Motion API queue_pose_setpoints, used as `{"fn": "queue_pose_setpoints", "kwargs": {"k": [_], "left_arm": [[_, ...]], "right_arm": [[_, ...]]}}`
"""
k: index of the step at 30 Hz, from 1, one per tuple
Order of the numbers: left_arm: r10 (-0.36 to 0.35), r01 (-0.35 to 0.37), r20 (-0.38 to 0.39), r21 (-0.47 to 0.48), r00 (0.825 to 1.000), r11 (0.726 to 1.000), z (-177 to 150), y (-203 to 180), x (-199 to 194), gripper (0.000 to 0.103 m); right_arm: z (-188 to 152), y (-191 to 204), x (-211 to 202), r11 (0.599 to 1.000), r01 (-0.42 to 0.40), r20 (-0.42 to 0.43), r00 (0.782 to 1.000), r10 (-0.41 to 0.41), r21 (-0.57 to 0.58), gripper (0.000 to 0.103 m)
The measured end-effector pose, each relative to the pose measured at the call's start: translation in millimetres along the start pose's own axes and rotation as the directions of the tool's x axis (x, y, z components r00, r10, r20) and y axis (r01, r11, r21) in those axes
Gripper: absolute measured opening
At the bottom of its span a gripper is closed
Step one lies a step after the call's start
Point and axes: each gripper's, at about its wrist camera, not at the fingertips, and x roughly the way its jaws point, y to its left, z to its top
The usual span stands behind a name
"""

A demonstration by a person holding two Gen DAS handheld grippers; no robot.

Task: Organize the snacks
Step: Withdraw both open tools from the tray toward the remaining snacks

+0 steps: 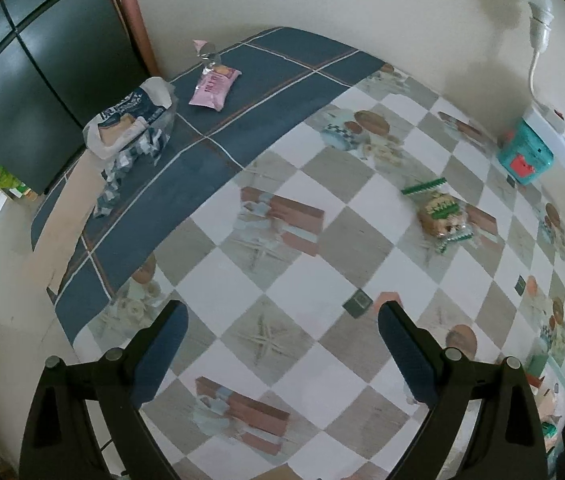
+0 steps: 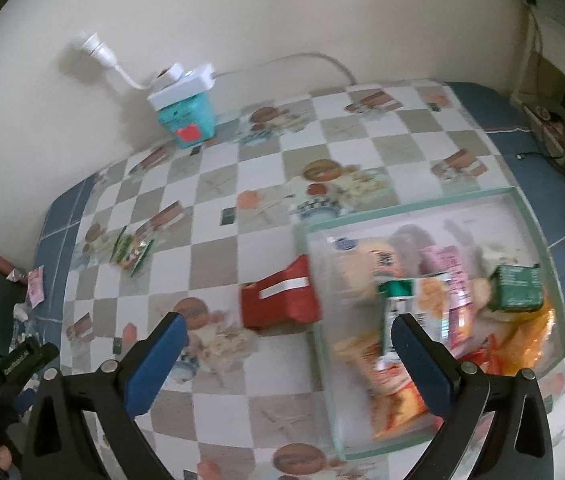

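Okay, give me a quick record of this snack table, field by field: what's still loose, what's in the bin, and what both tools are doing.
surface: checkered tablecloth on a table against the wall
loose snacks: green cookie packet; pink packet; blue-and-white bag; red box just outside the bin
bin: clear bin holding several snack packs
other: teal box by the wall, white power strip on it
left tool: open, empty
right tool: open, empty

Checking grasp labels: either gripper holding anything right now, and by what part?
Nothing held. The left gripper is open over bare tablecloth; the right gripper is open too, nothing between its fingers, with the clear bin of snacks beyond it.
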Motion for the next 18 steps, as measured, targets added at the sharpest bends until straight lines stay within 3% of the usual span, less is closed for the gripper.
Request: {"fn": "queue_pose_setpoints", "kwargs": {"k": [9, 18], "left_arm": [[0.007, -0.007, -0.019, -0.023, 1.000, 1.000, 7.9, 20.1, 10.6, 0.096], [-0.038, 0.037, -0.051, -0.025, 0.998, 0.999, 9.5, 19.1, 20.0, 0.096]], "right_arm": [[-9.0, 36.7, 19.8, 0.999, -0.023, -0.037, 0.999, 0.022, -0.044, 0.103], [-9.0, 28.8, 43.2, 1.000, -0.003, -0.063, 0.998, 0.002, -0.013, 0.103]]}}
